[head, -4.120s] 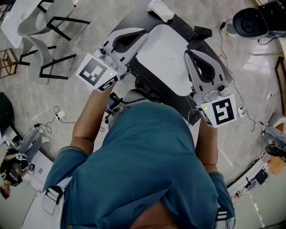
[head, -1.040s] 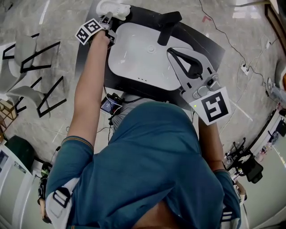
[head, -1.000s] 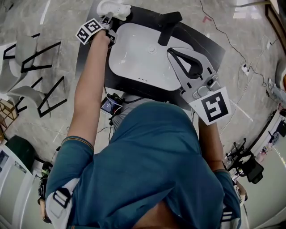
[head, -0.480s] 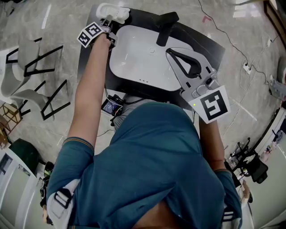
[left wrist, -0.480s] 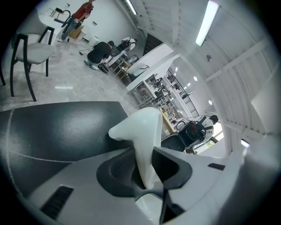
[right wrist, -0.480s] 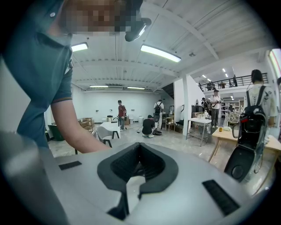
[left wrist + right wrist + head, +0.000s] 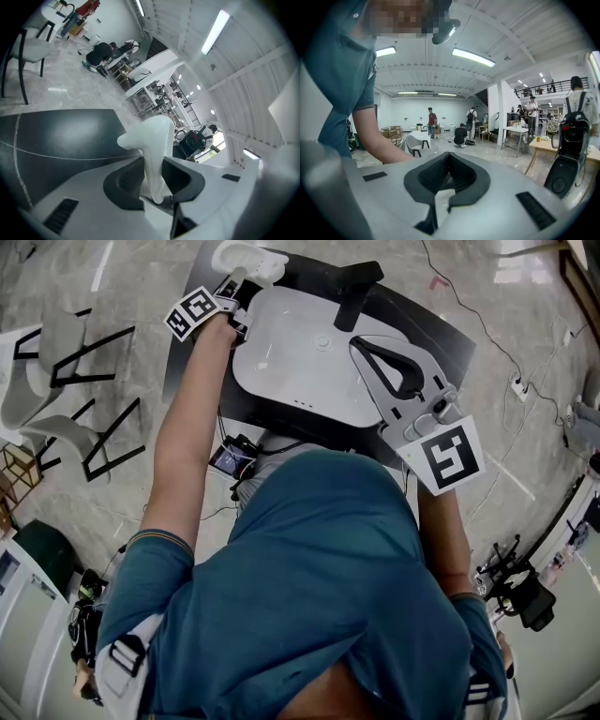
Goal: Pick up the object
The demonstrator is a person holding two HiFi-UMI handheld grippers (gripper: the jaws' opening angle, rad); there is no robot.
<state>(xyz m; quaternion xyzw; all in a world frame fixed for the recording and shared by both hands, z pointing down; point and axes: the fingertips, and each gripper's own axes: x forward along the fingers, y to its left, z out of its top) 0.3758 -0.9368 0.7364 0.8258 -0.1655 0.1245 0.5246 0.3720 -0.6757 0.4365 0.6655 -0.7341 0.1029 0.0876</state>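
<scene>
A white curved object point(image 7: 246, 259) is at the far left corner of the black table point(image 7: 427, 329). My left gripper point(image 7: 236, 282) is shut on it. In the left gripper view the white object point(image 7: 152, 150) stands upright between the dark pads, and the left gripper point(image 7: 157, 180) has just been closing on it. My right gripper point(image 7: 356, 343) hangs over the white basin point(image 7: 291, 371), shut, with nothing in it. In the right gripper view the right gripper point(image 7: 449, 157) has its tips together and holds nothing.
A black faucet point(image 7: 359, 292) stands at the basin's far edge, between the two grippers. Chairs point(image 7: 70, 381) stand on the floor to the left. Cables point(image 7: 487, 324) trail on the right. A small screen point(image 7: 228, 460) sits below the table's near edge.
The left gripper has come up a little with the white object in its jaws. The right gripper has kept its place over the basin.
</scene>
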